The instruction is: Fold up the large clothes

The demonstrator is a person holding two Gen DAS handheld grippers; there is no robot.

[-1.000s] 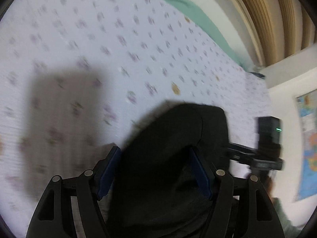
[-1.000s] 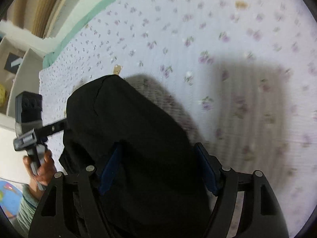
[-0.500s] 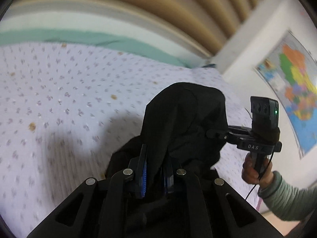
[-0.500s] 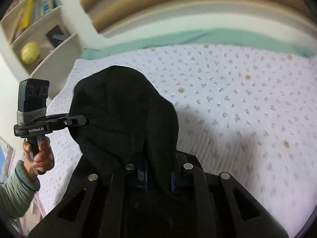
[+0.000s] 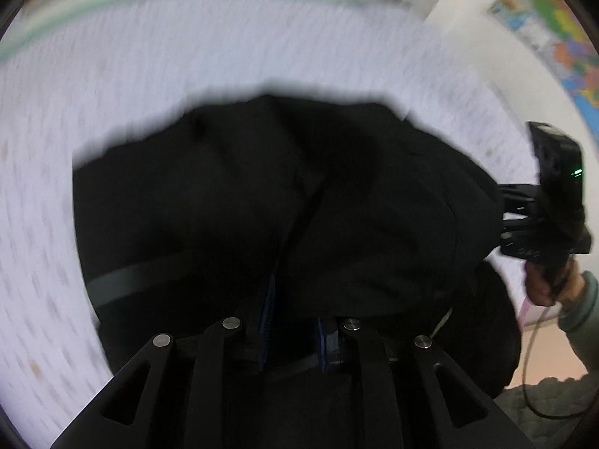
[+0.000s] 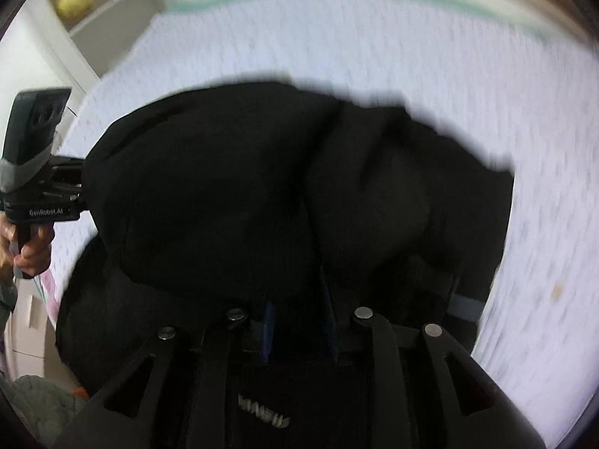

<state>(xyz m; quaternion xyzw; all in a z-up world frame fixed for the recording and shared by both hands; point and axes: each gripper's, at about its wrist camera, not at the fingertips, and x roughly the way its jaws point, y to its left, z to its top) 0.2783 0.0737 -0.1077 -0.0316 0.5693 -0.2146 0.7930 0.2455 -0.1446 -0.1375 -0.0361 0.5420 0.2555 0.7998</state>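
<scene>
Both the left hand-held gripper [image 5: 294, 323] and the right hand-held gripper [image 6: 299, 327], jaws easing apart yet clamped on the black garment [image 5: 299, 194], held it above the bed [image 5: 187, 56] for folding.

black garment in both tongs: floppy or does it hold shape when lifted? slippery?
Likely floppy: the black garment drapes in soft folds over the left tongs and right tongs. Probably not slippery: it stays pinched despite jaws easing open. Seems bulky, so it may sag between grips.
</scene>
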